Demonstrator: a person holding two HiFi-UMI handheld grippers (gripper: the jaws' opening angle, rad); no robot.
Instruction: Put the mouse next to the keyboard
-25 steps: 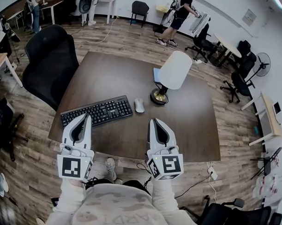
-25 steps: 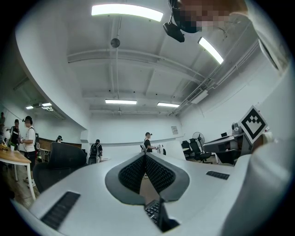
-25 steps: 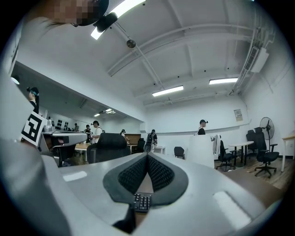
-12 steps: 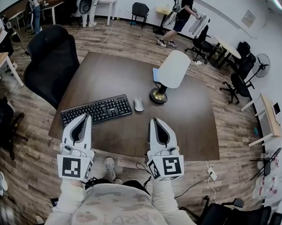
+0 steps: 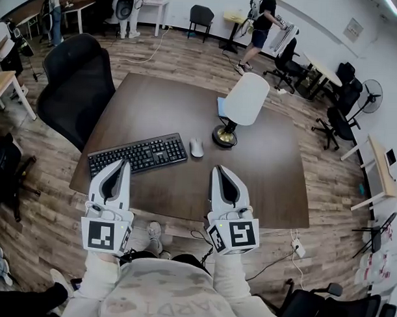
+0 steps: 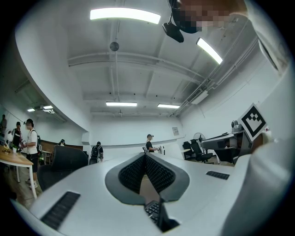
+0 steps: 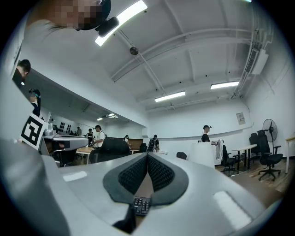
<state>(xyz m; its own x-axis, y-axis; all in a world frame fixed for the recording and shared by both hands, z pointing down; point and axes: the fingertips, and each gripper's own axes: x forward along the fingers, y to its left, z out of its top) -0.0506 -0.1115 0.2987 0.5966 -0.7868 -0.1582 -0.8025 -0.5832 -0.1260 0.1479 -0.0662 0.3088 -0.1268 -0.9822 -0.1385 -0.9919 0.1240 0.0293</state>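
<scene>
A grey mouse [image 5: 196, 147] lies on the dark brown table [image 5: 155, 101], just right of the black keyboard [image 5: 138, 155]. Both grippers hover over the table's near edge, well short of the mouse. My left gripper [image 5: 123, 163] is shut and holds nothing; its tips point at the keyboard's near side. My right gripper [image 5: 218, 169] is also shut and empty, below and right of the mouse. In the left gripper view the jaws [image 6: 145, 156] meet at the tips, with keyboard keys [image 6: 153, 210] showing under them. The right gripper view shows closed jaws [image 7: 147, 156] above keyboard keys [image 7: 141, 205].
A desk lamp with a white shade [image 5: 245, 99] and brass base [image 5: 224, 136] stands right of the mouse, a blue sheet [image 5: 220, 106] behind it. A black office chair [image 5: 74, 85] sits at the table's left. More chairs, desks and several people fill the far room.
The head view has drifted slightly; the grippers, mouse and keyboard keep their places. A person at the back has walked a little to the right.
</scene>
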